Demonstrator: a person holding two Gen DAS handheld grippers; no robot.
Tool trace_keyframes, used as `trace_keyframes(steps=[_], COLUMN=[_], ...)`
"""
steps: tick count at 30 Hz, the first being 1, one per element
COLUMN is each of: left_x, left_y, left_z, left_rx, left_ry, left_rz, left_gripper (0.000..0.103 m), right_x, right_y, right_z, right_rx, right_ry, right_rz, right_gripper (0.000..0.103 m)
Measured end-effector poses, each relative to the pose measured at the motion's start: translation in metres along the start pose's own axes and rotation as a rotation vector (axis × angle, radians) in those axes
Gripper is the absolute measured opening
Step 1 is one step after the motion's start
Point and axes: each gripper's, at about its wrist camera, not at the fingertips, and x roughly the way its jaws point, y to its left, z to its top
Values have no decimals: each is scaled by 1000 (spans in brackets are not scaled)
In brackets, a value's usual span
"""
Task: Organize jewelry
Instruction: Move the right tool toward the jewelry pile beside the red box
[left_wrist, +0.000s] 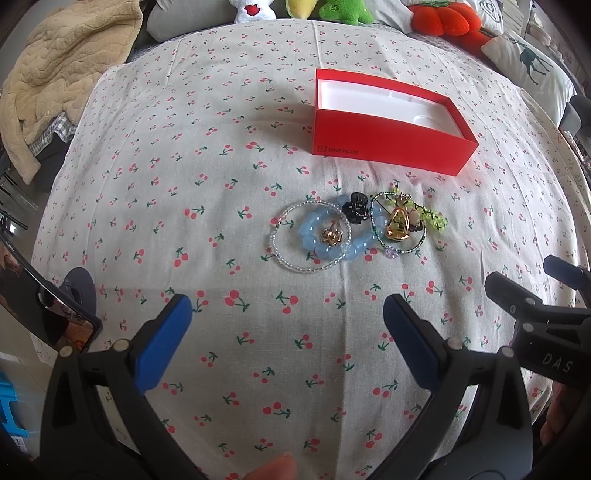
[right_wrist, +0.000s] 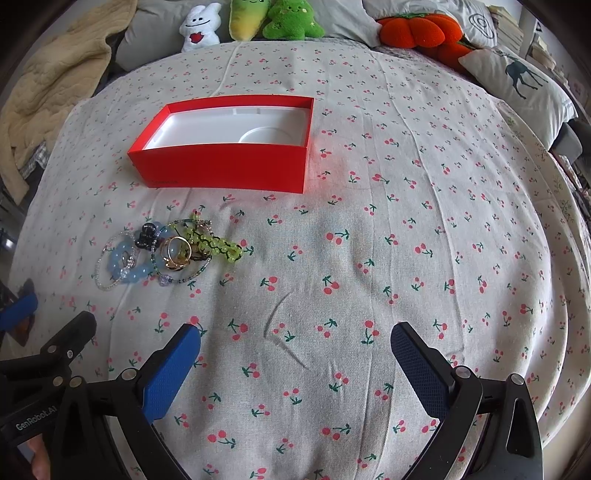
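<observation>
Ahead of the left gripper (left_wrist: 288, 339) and a little to its right, an open red box (left_wrist: 388, 142) sits on the cherry-print cloth (left_wrist: 184, 184); only its white moulded insert (left_wrist: 384, 105) shows inside, with no jewelry in it. The jewelry pile (left_wrist: 354, 230) lies between that gripper and the box: a clear bead bracelet (left_wrist: 291, 266), a blue bead bracelet (left_wrist: 314, 229), a black claw clip (left_wrist: 355, 207), gold rings (left_wrist: 397, 223) and a green bead strand (left_wrist: 436, 218), overlapping and touching. From the right gripper (right_wrist: 295, 354) the pile is ahead to the left, the box beyond it. Both grippers have their fingers spread wide, holding nothing, over bare cloth with nothing between them and the pile. Plush toys (right_wrist: 273, 18) line the cloth's far edge.
</observation>
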Motion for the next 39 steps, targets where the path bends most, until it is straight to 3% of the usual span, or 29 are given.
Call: trace_keyframes(steps=[26,33,36,39], left_x=[-1,-4,-3,-3], left_y=[4,15,22,30], left_z=[3,4,2,1], left_rx=[-8,-24,-8,-8], left_ry=[-1,-47,-18,-17], left_rz=[-6,-30,9,-19], left_gripper=[103,103,103,103], right_x=[-2,-4,-6,-10], right_y=[-4,-3,-1,2], right_z=[2,5,7,11], right_rx=[19,8,0,-6], right_ry=[0,0,11,15], right_rz=[12,22,30,42], right_gripper=[103,103,103,103])
